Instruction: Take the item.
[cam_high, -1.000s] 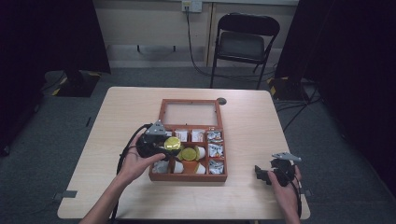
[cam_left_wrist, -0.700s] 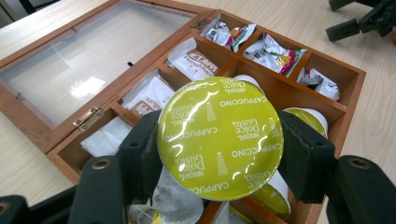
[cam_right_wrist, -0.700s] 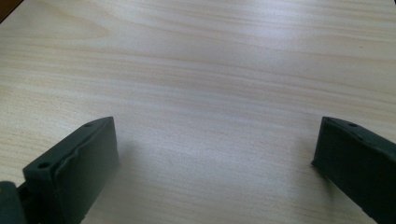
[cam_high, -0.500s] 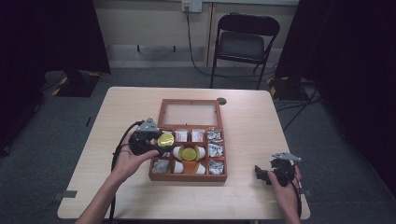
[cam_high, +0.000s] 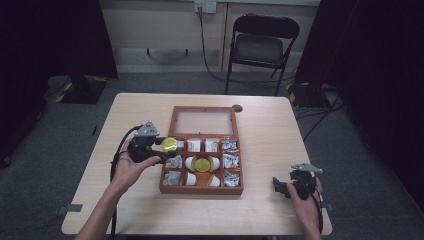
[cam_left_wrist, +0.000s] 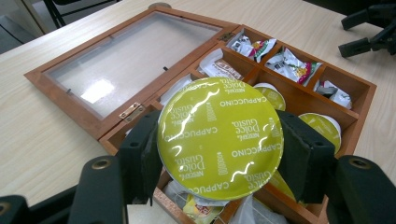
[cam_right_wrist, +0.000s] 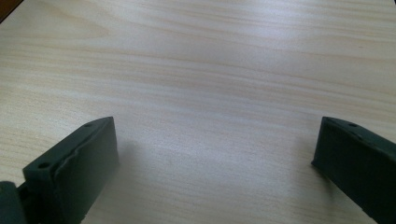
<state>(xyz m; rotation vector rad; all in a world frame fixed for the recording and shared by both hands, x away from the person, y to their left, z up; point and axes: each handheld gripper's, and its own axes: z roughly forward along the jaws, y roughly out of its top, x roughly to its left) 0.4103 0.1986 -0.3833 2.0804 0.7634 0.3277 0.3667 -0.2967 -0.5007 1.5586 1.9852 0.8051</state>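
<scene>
The light wooden table (cam_high: 270, 135) had a brown wooden compartment box (cam_high: 202, 187) sitting mid-table, its glass-paned lid (cam_high: 203, 121) flipped open flat behind it. Compartments held white capsules and crinkly foil sachets. The left tool (cam_high: 167, 148) sat just off the box's left edge, clamped on a round yellow-green foil-topped coffee capsule (cam_left_wrist: 219, 135), one jaw on each side, foil facing the camera, held above the near compartments. The right tool (cam_high: 283, 186) was way over by the table's near right corner, jaws wide apart over bare wood, gripping nothing.
</scene>
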